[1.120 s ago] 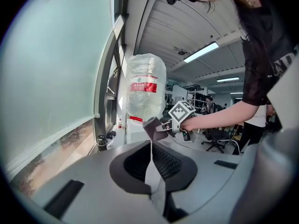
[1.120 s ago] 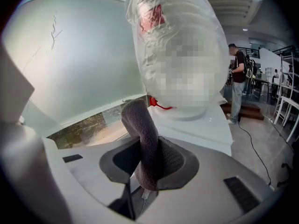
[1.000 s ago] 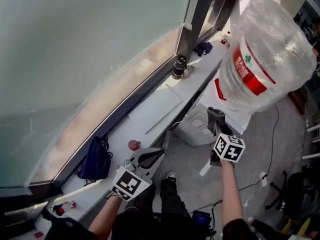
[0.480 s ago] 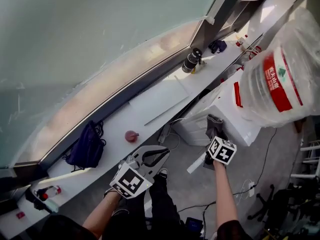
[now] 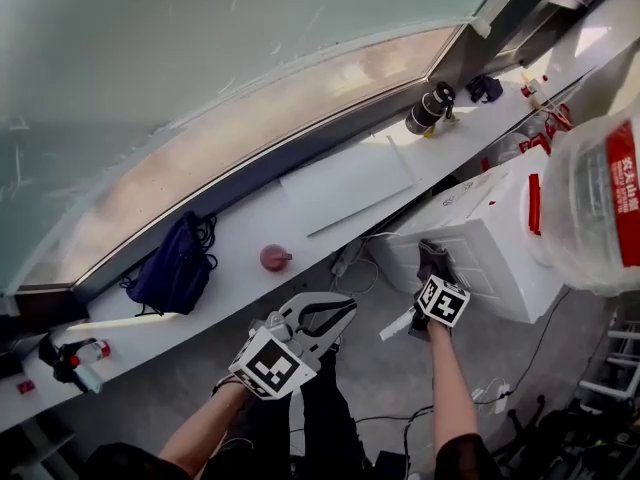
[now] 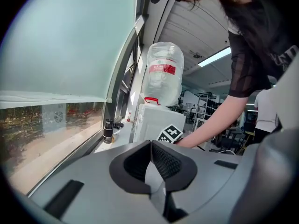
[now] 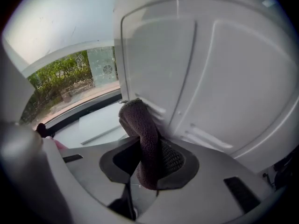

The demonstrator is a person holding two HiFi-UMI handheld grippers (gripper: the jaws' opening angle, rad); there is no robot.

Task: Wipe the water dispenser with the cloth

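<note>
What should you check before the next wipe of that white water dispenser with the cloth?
1. Cloth clamped in the right gripper: ok.
2. Cloth tip against the water dispenser: ok, it appears to touch the side panel.
3. Left gripper out of the wiping path: ok, it is shut, empty and held off to the side.
4. Water bottle standing on top of the dispenser: ok.
5. Dirt left on the panel: cannot tell.

Office-type workspace, indicated by a water dispenser (image 5: 487, 246) beside a long window ledge (image 5: 232, 256), a ceiling strip light (image 6: 216, 57) and metal racks (image 6: 202, 110)
</note>
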